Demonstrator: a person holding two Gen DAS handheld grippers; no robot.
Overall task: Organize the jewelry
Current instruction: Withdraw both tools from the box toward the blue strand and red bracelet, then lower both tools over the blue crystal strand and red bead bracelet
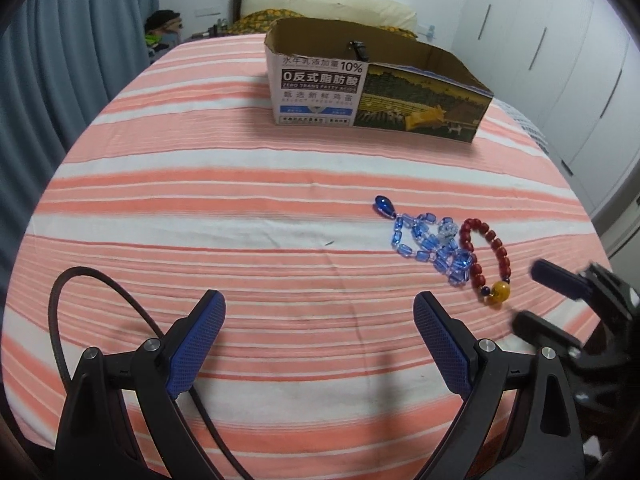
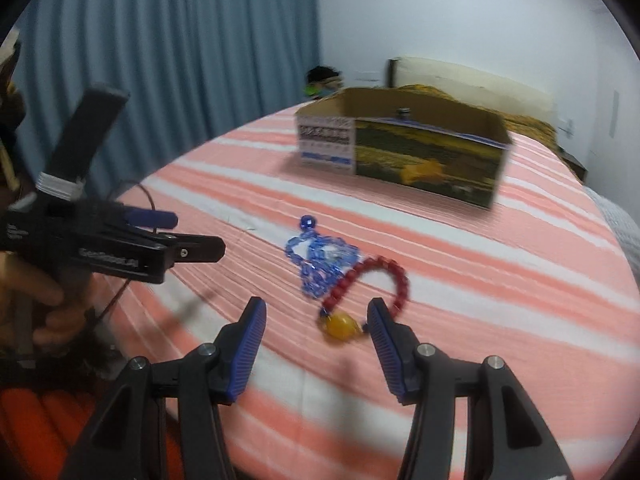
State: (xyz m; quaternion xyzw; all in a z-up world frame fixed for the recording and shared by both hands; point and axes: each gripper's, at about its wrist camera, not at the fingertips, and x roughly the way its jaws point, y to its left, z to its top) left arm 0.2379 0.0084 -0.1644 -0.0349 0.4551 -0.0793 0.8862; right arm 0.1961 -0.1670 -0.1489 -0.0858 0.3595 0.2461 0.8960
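A red bead bracelet (image 2: 374,270) with a big yellow bead (image 2: 340,326) lies on the striped bedcover, touching a tangled string of blue glass beads (image 2: 318,260). My right gripper (image 2: 316,308) stands open right at the yellow bead, which shows between its fingertips, nearer the right one, with no pad pressing on it. In the left wrist view the blue beads (image 1: 424,240) and red bracelet (image 1: 490,254) lie ahead and to the right. My left gripper (image 1: 320,308) is open over bare cover with nothing between its fingers. The right gripper (image 1: 528,294) shows at that view's right edge.
An open cardboard box (image 1: 376,92) stands farther back on the bed, with a small black clip (image 1: 358,50) on its far wall. A dark cord (image 1: 80,276) loops beside my left gripper. A person's hand (image 2: 48,312) holds the left gripper (image 2: 188,232). Curtains hang left, wardrobes right.
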